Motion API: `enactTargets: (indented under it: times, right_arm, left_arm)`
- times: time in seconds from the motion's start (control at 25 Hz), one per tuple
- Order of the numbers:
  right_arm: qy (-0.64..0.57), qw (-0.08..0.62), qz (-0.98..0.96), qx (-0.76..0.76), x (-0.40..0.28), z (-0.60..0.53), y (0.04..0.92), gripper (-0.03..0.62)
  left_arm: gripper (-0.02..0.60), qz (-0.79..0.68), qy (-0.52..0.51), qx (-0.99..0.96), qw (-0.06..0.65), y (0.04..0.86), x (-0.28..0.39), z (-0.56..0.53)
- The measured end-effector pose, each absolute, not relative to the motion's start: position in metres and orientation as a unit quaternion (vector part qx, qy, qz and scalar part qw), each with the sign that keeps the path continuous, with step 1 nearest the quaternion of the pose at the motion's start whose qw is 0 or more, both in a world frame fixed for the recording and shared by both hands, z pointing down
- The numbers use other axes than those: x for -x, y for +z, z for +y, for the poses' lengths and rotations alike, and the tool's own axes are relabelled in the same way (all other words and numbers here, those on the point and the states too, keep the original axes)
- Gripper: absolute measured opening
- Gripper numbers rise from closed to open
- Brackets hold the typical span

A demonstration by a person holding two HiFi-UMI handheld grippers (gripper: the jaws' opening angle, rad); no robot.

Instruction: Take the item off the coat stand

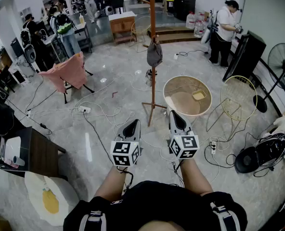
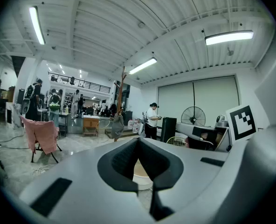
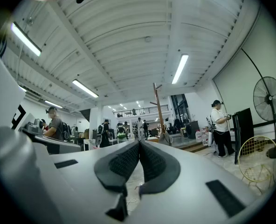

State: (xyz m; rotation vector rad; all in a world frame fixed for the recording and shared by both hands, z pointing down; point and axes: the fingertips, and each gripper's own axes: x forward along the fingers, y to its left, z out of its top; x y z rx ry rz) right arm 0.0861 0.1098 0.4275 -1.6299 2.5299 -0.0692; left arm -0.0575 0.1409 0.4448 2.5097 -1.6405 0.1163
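A wooden coat stand (image 1: 152, 57) rises from the marble floor straight ahead of me. A grey cloth item (image 1: 154, 53) hangs from it at about mid height. My left gripper (image 1: 133, 123) and right gripper (image 1: 173, 113) are held side by side low in the head view, short of the stand's base. Both are shut with nothing between the pads. In the left gripper view the stand (image 2: 122, 99) and the grey item (image 2: 117, 124) stand far off above the closed jaws. In the right gripper view the stand (image 3: 159, 111) and the item (image 3: 164, 137) are equally distant.
A round wicker table (image 1: 187, 96) and a wire chair (image 1: 239, 97) stand right of the stand. A chair draped in pink cloth (image 1: 68, 71) is to the left. Cables (image 1: 99, 112) trail over the floor. A person (image 1: 224, 30) stands at the back right, near a fan (image 1: 283, 61).
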Motion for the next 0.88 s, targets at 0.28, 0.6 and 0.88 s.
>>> enactTargets:
  times: [0.28,0.6,0.88]
  right_arm:
    - [-0.019,0.069,0.835,0.545,-0.077,0.116,0.429,0.015]
    - [-0.010,0.063,0.835,0.547,-0.033,0.117,0.430,0.015]
    - [-0.009,0.064,0.827,0.558,0.010,0.115,0.437,0.015]
  left_arm:
    - [0.017,-0.544,0.037,-0.836,0.065,0.446,0.067,0.144]
    - [0.017,-0.534,0.032,-0.843,0.063,0.450,0.105,0.143]
    - [0.017,-0.517,0.035,-0.853,0.064,0.460,0.146,0.137]
